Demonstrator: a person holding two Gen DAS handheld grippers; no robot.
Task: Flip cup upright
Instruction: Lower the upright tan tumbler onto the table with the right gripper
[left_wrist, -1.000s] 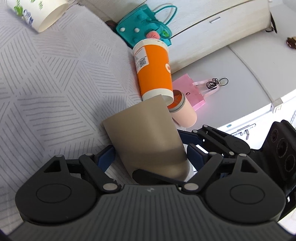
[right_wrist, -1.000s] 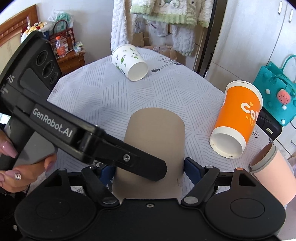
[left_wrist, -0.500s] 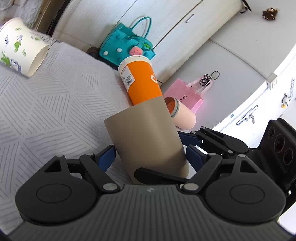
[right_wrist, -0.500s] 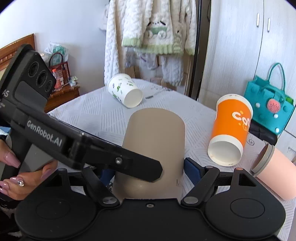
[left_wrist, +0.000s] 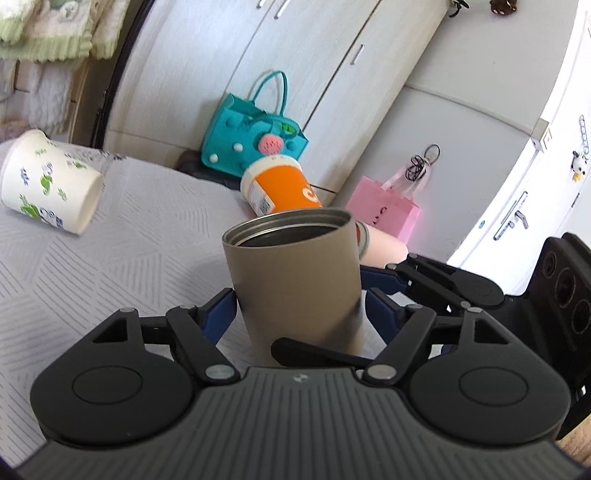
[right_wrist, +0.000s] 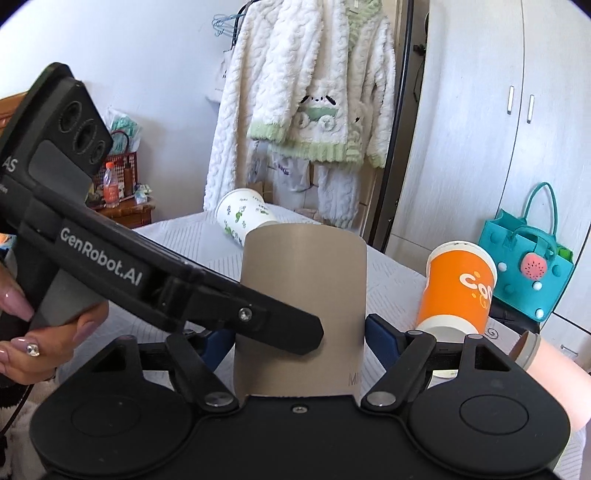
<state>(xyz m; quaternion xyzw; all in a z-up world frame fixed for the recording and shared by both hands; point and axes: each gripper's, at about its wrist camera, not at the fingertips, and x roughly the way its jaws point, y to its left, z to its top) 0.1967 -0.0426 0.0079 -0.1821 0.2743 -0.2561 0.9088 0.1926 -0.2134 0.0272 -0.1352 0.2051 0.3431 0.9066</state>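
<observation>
**Cup nearly upright, two grippers on it**

On the white patterned surface (left_wrist: 110, 236) the taupe cup (left_wrist: 295, 280) stands mouth up, slightly tilted. The left gripper (left_wrist: 299, 314) and right gripper (right_wrist: 299, 336) both pinch it low with their jaws. If one lets go too early, the cup may tip toward the orange cup (right_wrist: 458, 288) lying near.

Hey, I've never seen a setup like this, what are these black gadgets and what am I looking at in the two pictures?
These are two hand-held grippers, each with a camera looking along its fingers; a person holds them. One picture is from the left gripper, the other from the right gripper. Both are closed on a tan metal tumbler, its open mouth facing up. On the white patterned tablecloth lie a white paper cup with green prints, an orange paper cup and a pink tumbler, all on their sides.
</observation>
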